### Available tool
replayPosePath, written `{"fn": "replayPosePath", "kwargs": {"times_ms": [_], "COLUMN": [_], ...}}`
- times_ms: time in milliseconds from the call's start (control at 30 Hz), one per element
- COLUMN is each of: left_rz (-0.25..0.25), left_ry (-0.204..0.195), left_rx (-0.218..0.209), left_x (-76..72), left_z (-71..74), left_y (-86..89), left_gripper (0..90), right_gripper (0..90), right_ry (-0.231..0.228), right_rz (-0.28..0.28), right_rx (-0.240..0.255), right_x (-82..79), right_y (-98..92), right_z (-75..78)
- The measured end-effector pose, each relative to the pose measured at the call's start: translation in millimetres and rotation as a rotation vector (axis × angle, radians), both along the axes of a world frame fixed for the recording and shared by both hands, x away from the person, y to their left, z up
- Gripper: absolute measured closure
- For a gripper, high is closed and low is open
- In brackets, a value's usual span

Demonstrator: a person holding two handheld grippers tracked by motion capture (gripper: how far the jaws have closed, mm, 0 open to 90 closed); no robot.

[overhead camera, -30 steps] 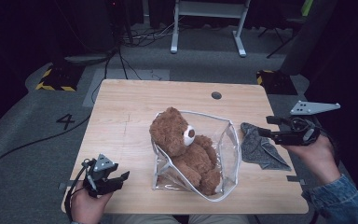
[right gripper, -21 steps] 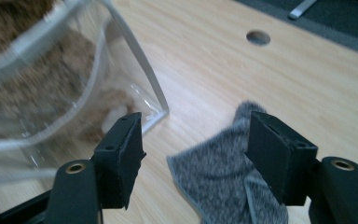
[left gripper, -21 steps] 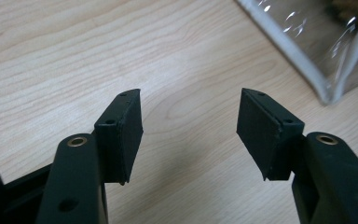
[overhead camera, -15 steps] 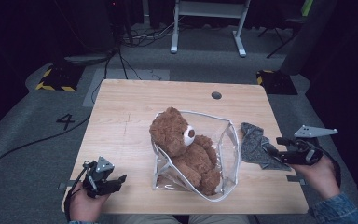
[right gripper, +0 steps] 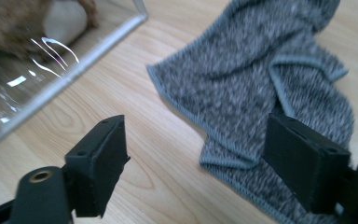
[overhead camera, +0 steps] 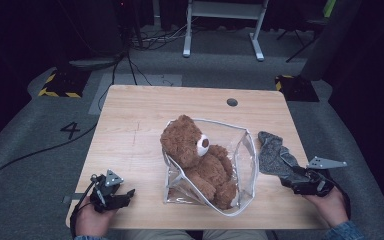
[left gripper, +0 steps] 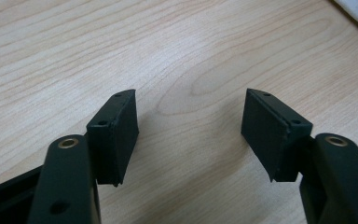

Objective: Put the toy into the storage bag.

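The right gripper (overhead camera: pixel 286 181) has dropped from mid-right of the frame to the lower right — its jaws, just opening, now low over the grey cloth (overhead camera: pixel 275 156). The left gripper (overhead camera: pixel 125 195) sank slightly, jaws opening, empty.

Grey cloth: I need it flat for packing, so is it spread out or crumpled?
Crumpled: the grey cloth lies bunched on the table, its folds and turned-up hems showing.

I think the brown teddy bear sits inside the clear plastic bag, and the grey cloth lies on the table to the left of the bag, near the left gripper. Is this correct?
Not quite: the grey cloth lies right of the clear plastic bag, by the right gripper, as the high view shows. The brown teddy bear does sit inside the bag.
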State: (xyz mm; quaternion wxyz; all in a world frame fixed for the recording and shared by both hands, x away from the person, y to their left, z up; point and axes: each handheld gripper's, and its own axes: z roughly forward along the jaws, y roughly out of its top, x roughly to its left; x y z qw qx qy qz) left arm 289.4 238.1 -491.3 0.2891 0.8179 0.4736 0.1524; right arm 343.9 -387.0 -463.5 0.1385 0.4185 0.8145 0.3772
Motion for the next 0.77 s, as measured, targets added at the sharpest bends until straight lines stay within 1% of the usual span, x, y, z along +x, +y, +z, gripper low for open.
{"fn": "replayPosePath", "kwargs": {"times_ms": [100, 133, 167, 200, 233, 267, 300, 333, 367, 400, 433, 500, 533, 667, 767], "left_rz": [-0.011, -0.018, -0.015, -0.016, -0.019, -0.019, -0.025, -0.028, -0.029, -0.03, -0.026, -0.024, -0.029, -0.024, -0.023], "left_ry": [-0.022, -0.027, -0.032, -0.036, -0.042, -0.054, -0.061, -0.071, -0.073, -0.072, -0.072, -0.07, -0.064, -0.067, -0.065], "left_rx": [-0.018, -0.024, -0.023, -0.031, -0.037, -0.036, -0.043, -0.054, -0.05, -0.05, -0.05, -0.054, -0.052, -0.05, -0.048], "left_x": [1.5, 2.4, 3.2, 4.0, 4.8, 5.4, 6.2, 7.0, 7.9, 8.4, 8.8, 9.7, 10.2, 10.3, 10.2], "left_z": [-3.4, -4.4, -5.2, -6.4, -7.5, -8.8, -10.3, -12.3, -12.4, -12.2, -12.3, -12.5, -12.4, -12.4, -12.0], "left_y": [0.0, 0.2, -0.2, -0.6, -0.7, -1.0, -1.1, -1.1, -0.9, -0.9, -1.2, -1.9, -2.1, -2.1, -1.9], "left_gripper": [31.4, 29.1, 26.9, 24.7, 22.6, 20.4, 18.1, 15.4, 14.2, 14.0, 13.8, 13.2, 12.9, 12.5, 12.5], "right_gripper": [16.9, 15.0, 14.7, 14.3, 14.3, 12.9, 8.8, 6.0, 5.3, 5.3, 4.0, 3.5, 3.5, 3.5, 3.4], "right_ry": [0.012, 0.01, 0.005, 0.003, 0.004, 0.008, -0.002, -0.024, -0.039, -0.04, -0.052, -0.049, -0.048, -0.043, -0.046], "right_rz": [-0.025, -0.025, -0.018, -0.018, -0.024, -0.017, -0.007, 0.005, 0.0, -0.003, 0.0, -0.008, -0.002, -0.002, 0.014], "right_rx": [-0.01, -0.018, -0.032, -0.039, -0.034, -0.038, -0.031, -0.044, -0.043, -0.056, -0.087, -0.084, -0.09, -0.083, -0.089], "right_x": [-2.4, -2.9, -2.9, -3.2, -3.5, -2.7, -1.7, -0.7, -1.0, -1.6, -2.0, -1.8, -1.6, -1.7, -2.6], "right_y": [-0.3, -0.5, -0.4, 0.0, 0.9, 0.7, 1.2, 1.1, 2.3, 4.9, 7.2, 8.8, 8.0, 8.1, 6.7], "right_z": [-14.5, -18.7, -22.8, -26.2, -29.4, -32.6, -35.5, -38.0, -40.0, -40.2, -40.7, -41.0, -41.0, -40.8, -40.9]}}
